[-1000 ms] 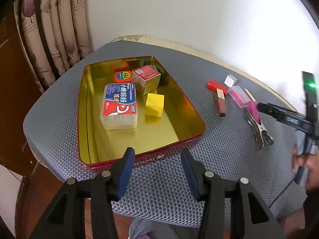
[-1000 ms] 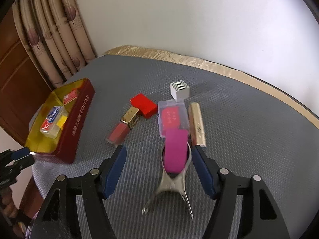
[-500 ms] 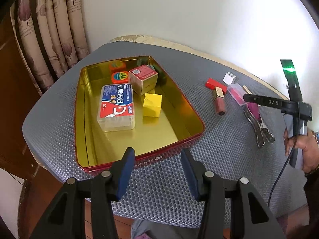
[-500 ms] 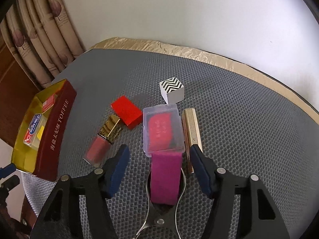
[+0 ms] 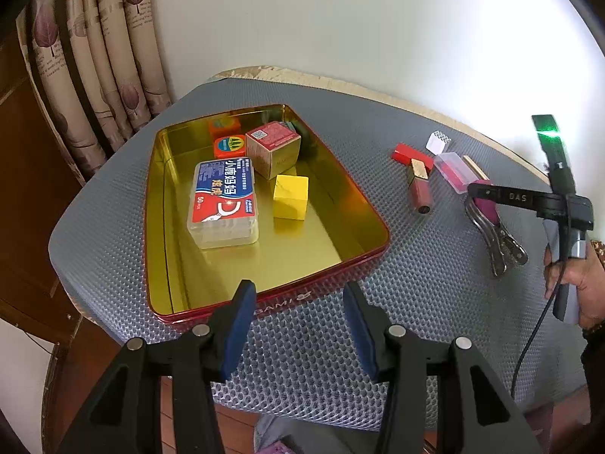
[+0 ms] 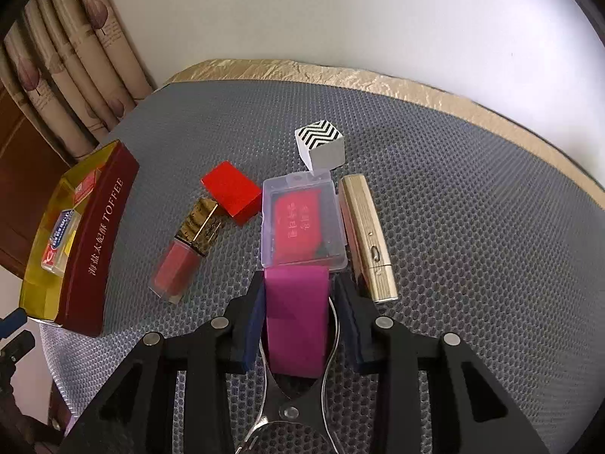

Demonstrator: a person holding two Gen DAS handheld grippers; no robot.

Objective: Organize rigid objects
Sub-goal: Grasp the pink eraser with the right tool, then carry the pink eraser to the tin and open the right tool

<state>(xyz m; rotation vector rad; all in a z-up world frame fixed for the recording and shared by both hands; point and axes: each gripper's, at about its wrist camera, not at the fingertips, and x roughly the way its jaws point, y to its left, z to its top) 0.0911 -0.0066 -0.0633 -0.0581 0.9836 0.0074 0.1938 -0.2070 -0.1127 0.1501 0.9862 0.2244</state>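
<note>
Our right hand-held gripper (image 6: 300, 321) has just been closing and now clamps the pink clip (image 6: 297, 321). Our left hand-held gripper (image 5: 298, 325) hangs released, nothing between its jaws, at the table's (image 5: 416, 295) near edge beside the tin (image 5: 340, 265).

- A table (image 5: 378, 340) covered with a grey honeycomb-textured mat; a crinkled gold cloth edge (image 6: 340, 72) shows along its far side
- A red toffee tin (image 5: 363, 261) with a gold interior lies open on the mat's left part
- A red block (image 6: 230, 191) touches the gold cap of a lip gloss tube (image 6: 185, 253)
- A zigzag-patterned cube (image 6: 321, 143) sits farthest back
- A clear plastic case (image 6: 302, 223) with a red insert lies just beside a gold rectangular lighter (image 6: 368, 238)
- A metal clamp tool with a magenta block (image 6: 297, 317) lies nearest, just touching the case
</note>
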